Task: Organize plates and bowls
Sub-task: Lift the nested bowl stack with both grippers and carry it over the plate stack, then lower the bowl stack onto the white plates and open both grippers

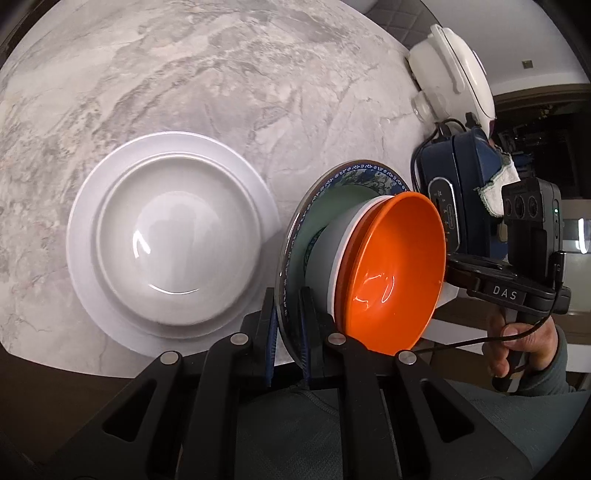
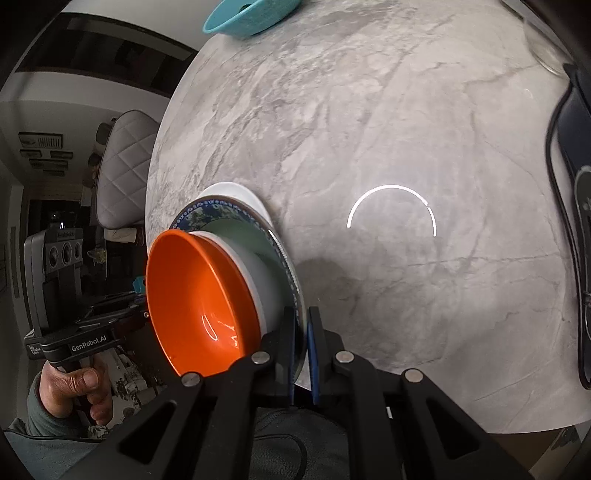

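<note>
A blue-patterned plate with a green centre carries a white bowl and an orange bowl nested on it. My left gripper is shut on the plate's rim, and my right gripper is shut on the opposite rim; the stack is lifted above the marble table. The orange bowl and white bowl also show in the right wrist view. A white bowl sits on a white plate on the table, left of the stack.
A white lidded appliance and a dark blue appliance with a cable stand at the table's right side. A teal bowl sits at the far edge. A grey quilted chair stands beyond the table.
</note>
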`<state>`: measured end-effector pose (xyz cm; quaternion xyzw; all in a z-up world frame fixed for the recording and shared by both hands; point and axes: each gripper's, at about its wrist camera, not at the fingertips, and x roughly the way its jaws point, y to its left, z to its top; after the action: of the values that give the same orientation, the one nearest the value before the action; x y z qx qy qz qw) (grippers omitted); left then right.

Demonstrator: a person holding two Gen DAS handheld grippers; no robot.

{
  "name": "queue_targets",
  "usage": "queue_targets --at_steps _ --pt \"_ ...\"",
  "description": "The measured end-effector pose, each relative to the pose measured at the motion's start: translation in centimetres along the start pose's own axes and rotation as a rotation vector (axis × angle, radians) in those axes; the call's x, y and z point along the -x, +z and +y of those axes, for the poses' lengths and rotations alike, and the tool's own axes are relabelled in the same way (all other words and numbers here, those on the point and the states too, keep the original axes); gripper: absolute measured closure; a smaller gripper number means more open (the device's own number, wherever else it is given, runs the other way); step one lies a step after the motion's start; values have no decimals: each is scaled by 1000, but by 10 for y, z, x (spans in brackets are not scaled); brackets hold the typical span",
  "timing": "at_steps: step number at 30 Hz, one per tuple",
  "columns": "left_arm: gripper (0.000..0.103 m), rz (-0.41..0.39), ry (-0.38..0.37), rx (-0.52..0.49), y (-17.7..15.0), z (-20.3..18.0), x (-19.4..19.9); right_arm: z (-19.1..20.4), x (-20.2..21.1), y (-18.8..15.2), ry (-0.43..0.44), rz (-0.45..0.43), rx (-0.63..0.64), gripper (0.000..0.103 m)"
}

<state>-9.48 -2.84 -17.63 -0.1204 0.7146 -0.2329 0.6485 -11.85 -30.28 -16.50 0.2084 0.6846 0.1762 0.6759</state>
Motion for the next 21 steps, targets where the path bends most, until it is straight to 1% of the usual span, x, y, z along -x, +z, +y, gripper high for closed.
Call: queue_targets --at_steps 5,9,14,16,21 --pt "95 -37 15 34 -5 45 30 42 -24 14 4 29 56 93" --pt "95 -46 25 46 -4 77 38 66 -46 26 -4 42 87 93" --pt "95 -43 25 68 -1 108 30 85 -68 41 -22 47 110 93" --pt "95 -40 39 61 3 115 21 89 -78 47 -26 50 111 93" --pt "95 -38 59 46 7 128 8 87 -100 54 -38 63 95 93"
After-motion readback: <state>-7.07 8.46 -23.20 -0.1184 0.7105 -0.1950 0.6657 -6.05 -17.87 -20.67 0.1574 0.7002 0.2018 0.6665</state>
